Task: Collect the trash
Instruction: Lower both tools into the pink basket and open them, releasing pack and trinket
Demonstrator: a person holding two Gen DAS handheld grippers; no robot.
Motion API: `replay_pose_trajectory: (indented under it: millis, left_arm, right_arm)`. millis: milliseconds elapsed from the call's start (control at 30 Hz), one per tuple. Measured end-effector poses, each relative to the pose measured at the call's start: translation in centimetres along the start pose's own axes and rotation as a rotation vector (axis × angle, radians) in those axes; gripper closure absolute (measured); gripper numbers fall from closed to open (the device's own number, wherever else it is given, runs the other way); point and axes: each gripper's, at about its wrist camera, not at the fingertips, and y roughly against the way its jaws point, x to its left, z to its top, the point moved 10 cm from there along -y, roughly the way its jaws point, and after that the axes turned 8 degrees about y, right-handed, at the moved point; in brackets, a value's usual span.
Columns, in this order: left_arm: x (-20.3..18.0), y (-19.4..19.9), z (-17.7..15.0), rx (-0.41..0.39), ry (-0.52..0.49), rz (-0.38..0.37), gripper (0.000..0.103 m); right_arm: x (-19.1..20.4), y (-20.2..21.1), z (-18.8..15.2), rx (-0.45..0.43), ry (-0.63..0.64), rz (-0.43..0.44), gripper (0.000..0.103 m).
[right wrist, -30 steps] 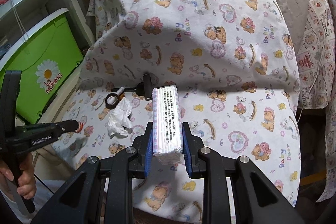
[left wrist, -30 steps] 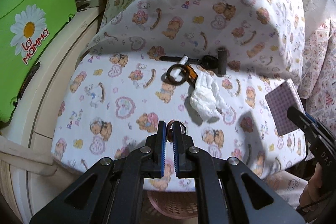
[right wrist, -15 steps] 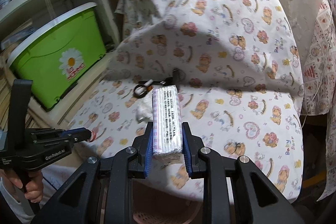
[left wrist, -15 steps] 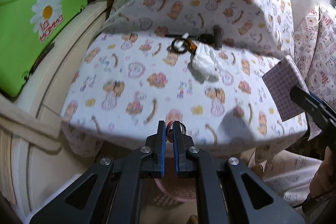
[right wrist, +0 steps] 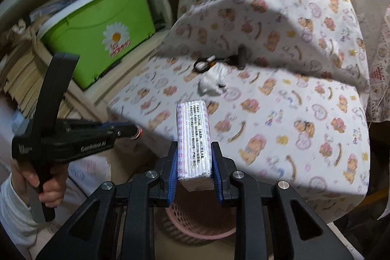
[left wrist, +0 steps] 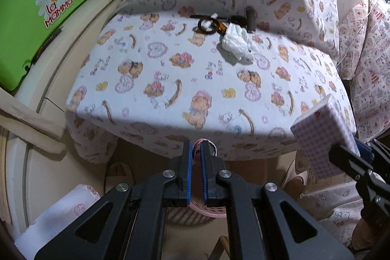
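My left gripper [left wrist: 197, 150] is shut on a small round cap-like piece [left wrist: 198, 145] with a red and white rim, off the front edge of the bear-print covered table [left wrist: 170, 70]; it also shows in the right wrist view [right wrist: 136, 132]. My right gripper [right wrist: 193, 157] is shut on a pink checked tissue pack [right wrist: 193, 135], which also shows in the left wrist view [left wrist: 321, 135]. A pink mesh basket [right wrist: 195, 226] stands on the floor under both grippers. A crumpled white tissue [left wrist: 236, 43] lies on the table.
Black scissors [left wrist: 209, 24] and a dark cylinder [left wrist: 250, 18] lie beside the tissue. A green storage bin [left wrist: 36, 4] sits on a shelf at the left. A patterned cloth [left wrist: 365, 60] hangs at the right. A slipper [left wrist: 119, 174] lies on the floor.
Both grippers have drawn back from the table and lowered, each keeping its hold. The pink basket now shows below them.
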Motion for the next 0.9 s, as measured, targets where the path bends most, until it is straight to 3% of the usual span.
replay_pose_trajectory:
  millis: [233, 333, 467, 567, 733, 900]
  left_arm:
    - [-0.8, -1.4, -1.6, 0.084, -0.006, -0.044, 0.097]
    - [-0.7, -2.8, -2.5, 0.149, 0.023, -0.064, 0.097]
    - [-0.4, -4.2, -3.2, 0.186, 0.026, -0.027, 0.097]
    - [-0.3, -5.2, -3.9, 0.224, 0.047, -0.026, 0.097]
    - [-0.7, -7.4, -4.9, 0.268, 0.042, 0.005, 0.097]
    - [-0.6, -8.8, -4.7, 0.221, 0.023, 0.070, 0.097]
  right_arm:
    - [1.5, -0.9, -2.8, 0.098, 0.000, 0.065, 0.076]
    - [2.1, -1.7, -3.4, 0.124, 0.064, 0.027, 0.076]
    - [3.0, -3.7, -5.7, 0.224, 0.060, 0.073, 0.076]
    - [2.6, -5.1, -7.2, 0.289, 0.049, 0.049, 0.076]
    - [1.5, -7.8, -9.8, 0.397, -0.047, 0.064, 0.076]
    - [-0.2, -10.8, -11.9, 0.460, -0.055, -0.043, 0.076]
